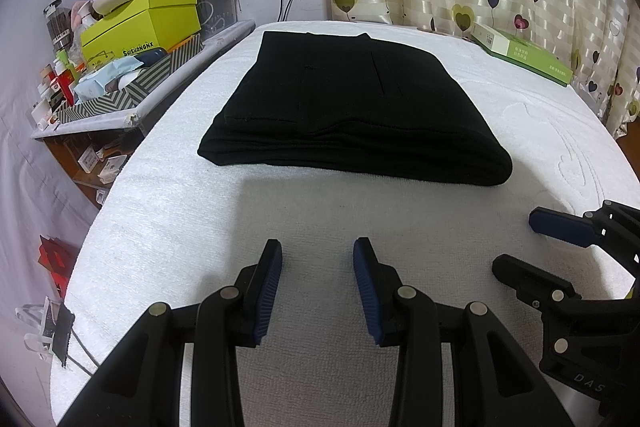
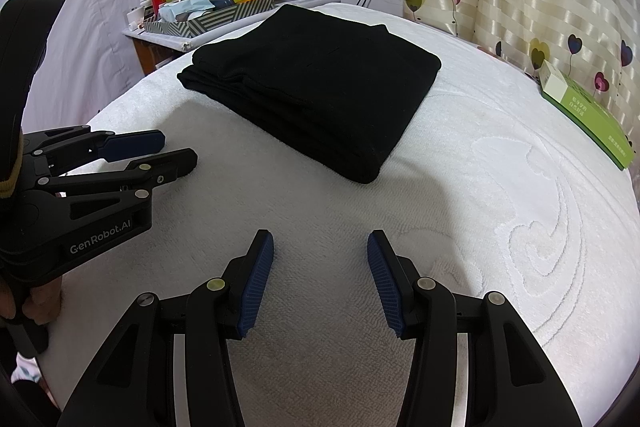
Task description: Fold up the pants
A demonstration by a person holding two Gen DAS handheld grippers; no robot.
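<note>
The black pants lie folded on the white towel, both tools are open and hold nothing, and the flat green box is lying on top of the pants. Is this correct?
Not quite. The flat green box is not on the black pants; it lies apart from them at the far right edge of the white towel, by the curtain, as the right wrist view shows. The rest holds: pants folded, left tool and right tool open and empty.

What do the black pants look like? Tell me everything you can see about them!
The black pants are folded into a neat, thick rectangle of several stacked layers, with the layered edges showing along the near side. The cloth looks soft and matte, with faint seam lines on top. They lie flat on the white towel that covers the table, touching nothing else. Both the left gripper and the right gripper sit short of them, jaws open and empty.
</note>
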